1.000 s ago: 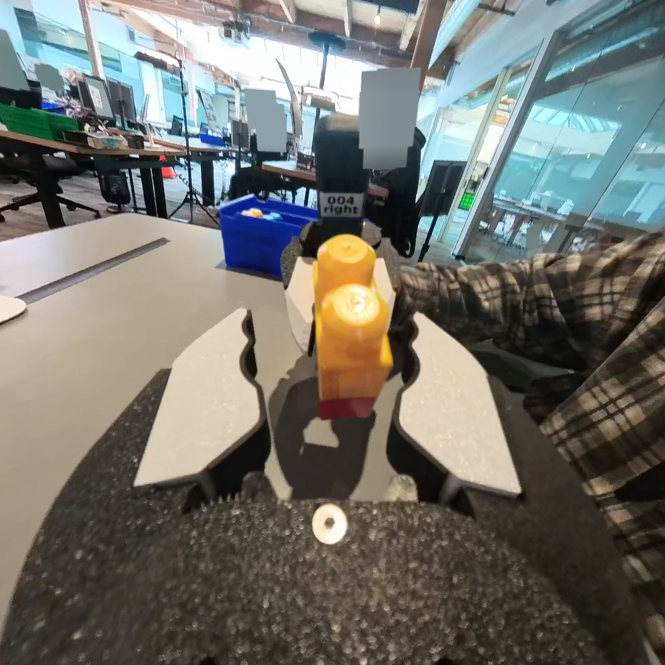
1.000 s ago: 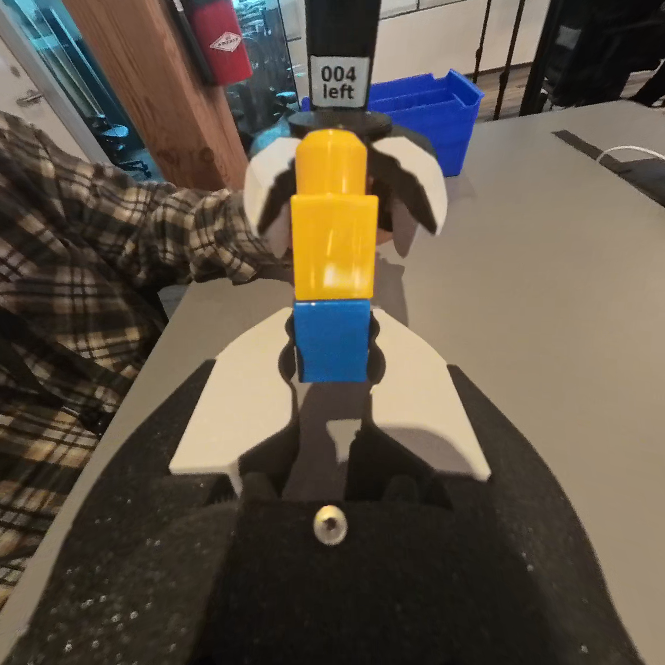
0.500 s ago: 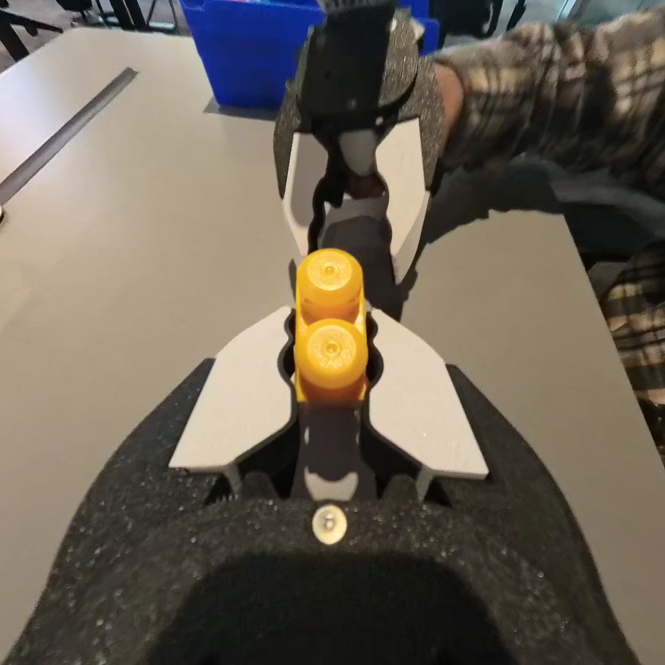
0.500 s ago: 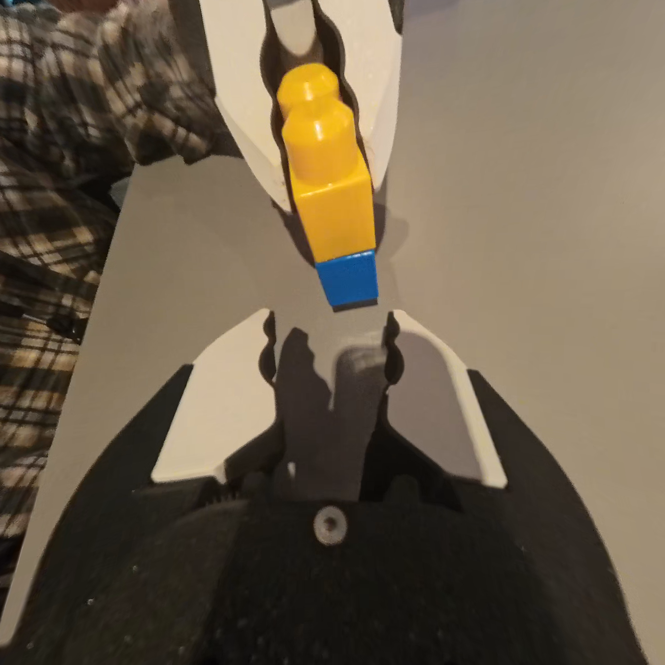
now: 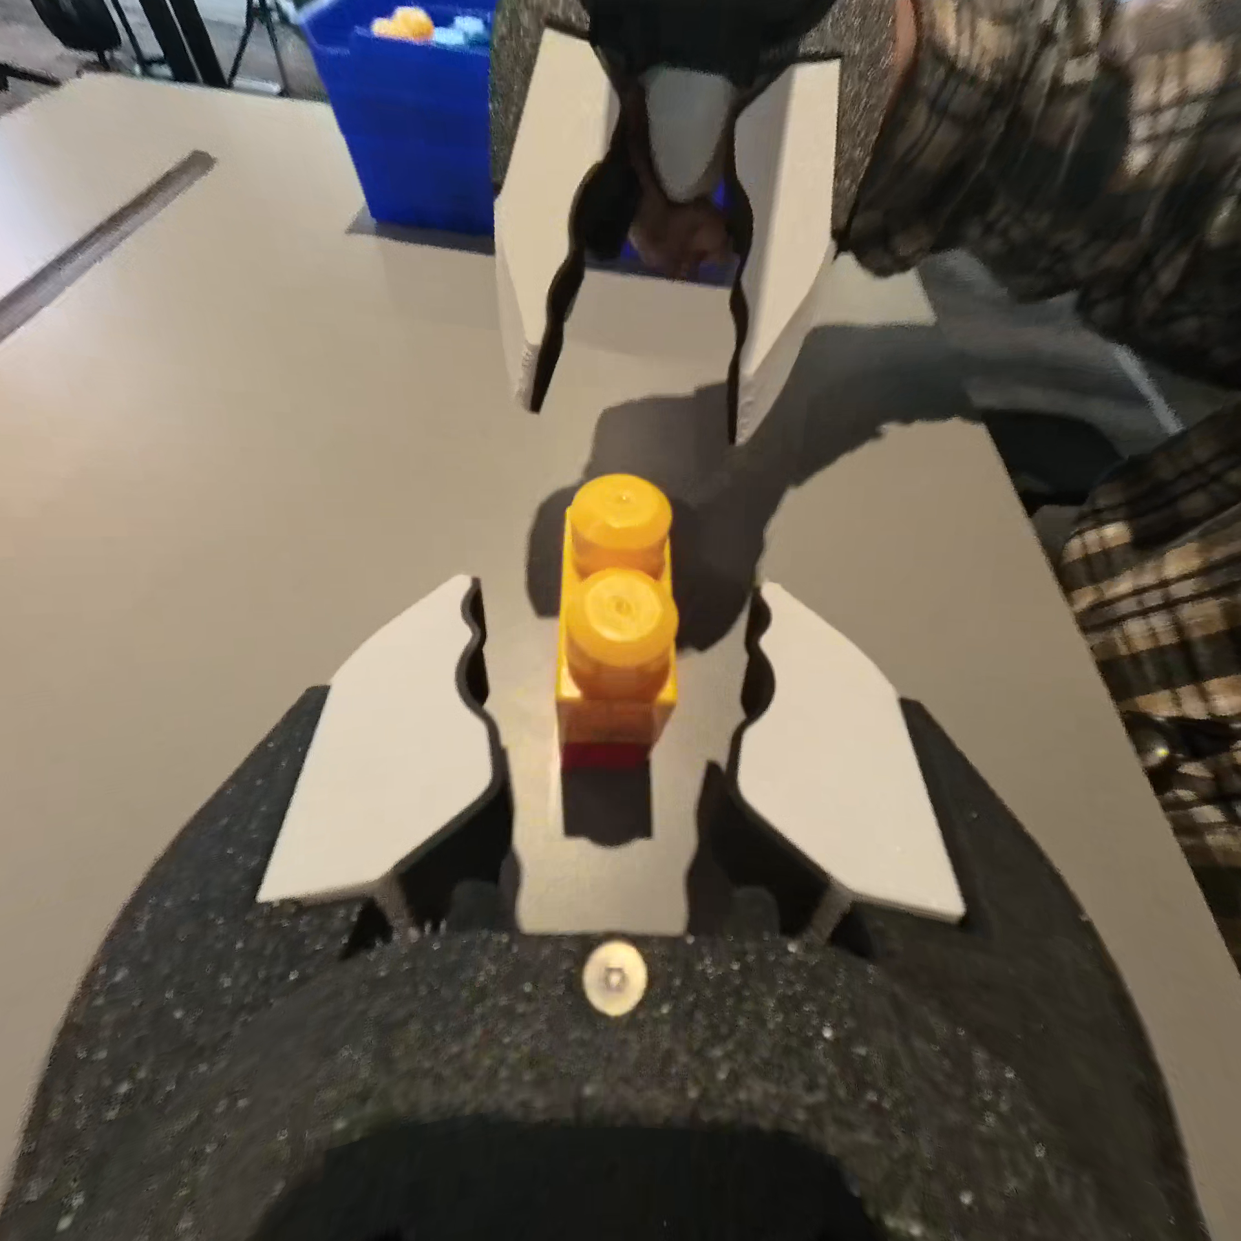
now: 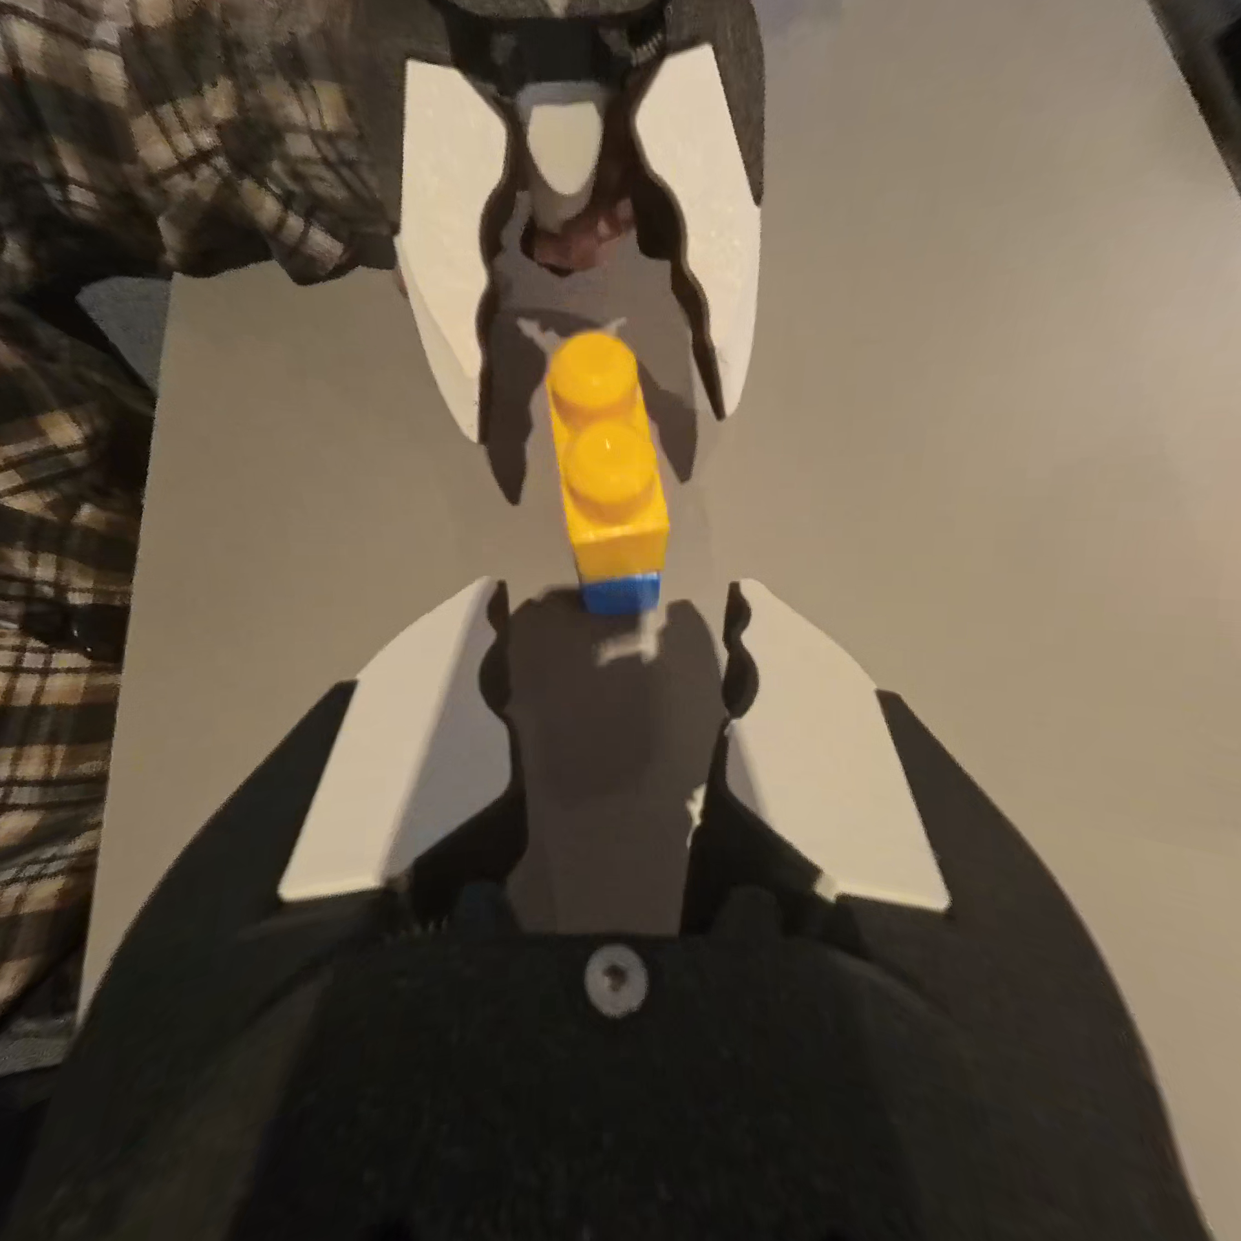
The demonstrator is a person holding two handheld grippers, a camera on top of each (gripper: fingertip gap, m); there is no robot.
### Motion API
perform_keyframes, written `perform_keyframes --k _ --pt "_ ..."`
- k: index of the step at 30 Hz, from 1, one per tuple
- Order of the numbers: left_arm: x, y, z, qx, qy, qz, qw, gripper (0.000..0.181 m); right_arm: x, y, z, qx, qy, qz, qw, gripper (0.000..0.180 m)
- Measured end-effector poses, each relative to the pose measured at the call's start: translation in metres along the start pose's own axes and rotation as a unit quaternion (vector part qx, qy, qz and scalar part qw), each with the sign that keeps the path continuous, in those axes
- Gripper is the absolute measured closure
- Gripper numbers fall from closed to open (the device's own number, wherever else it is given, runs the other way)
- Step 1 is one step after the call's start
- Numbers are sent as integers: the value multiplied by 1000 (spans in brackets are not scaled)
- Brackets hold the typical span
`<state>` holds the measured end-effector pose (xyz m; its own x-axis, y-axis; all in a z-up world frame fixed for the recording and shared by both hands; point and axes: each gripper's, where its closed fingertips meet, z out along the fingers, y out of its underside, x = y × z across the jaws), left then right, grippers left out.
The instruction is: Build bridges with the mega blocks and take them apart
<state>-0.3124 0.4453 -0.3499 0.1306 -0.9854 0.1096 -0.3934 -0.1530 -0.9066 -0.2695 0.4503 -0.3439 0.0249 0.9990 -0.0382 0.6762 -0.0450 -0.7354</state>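
Small bridge stands free on grey table: yellow two-stud block spans red block near, blue block far. Left claw released, straddling near end. Right claw released, facing from far side; both likely placed for grabbing opposite ends. Blue bin far.

No writing, label, brand, number or sign is readable in either view, not on the grippers, on the blocks, on the bin or on the table.
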Motion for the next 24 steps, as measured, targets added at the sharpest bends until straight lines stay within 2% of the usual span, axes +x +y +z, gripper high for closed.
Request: perform_keyframes --k 4,8,10,11,15,24 --pt "-5 -10 -31 73 24 -34 996 101 -8 -25 21 -26 -27 -27 999 121" --pt "-24 -16 -59 121 -2 -52 991 104 -5 -27 42 -89 -30 -66 993 123" --pt "-30 -19 -68 142 -11 -60 988 109 -3 -18 50 -136 -38 -72 987 131" --pt "-32 -20 -70 149 -14 -66 986 109 -3 -12 52 -160 -46 -67 984 140" --pt "-36 -19 -71 146 -30 -64 987 111 -7 1 52 -219 -60 -60 972 144" --pt "-39 -16 -67 143 -34 -73 986 117 -7 4 54 -259 -49 -38 964 144"
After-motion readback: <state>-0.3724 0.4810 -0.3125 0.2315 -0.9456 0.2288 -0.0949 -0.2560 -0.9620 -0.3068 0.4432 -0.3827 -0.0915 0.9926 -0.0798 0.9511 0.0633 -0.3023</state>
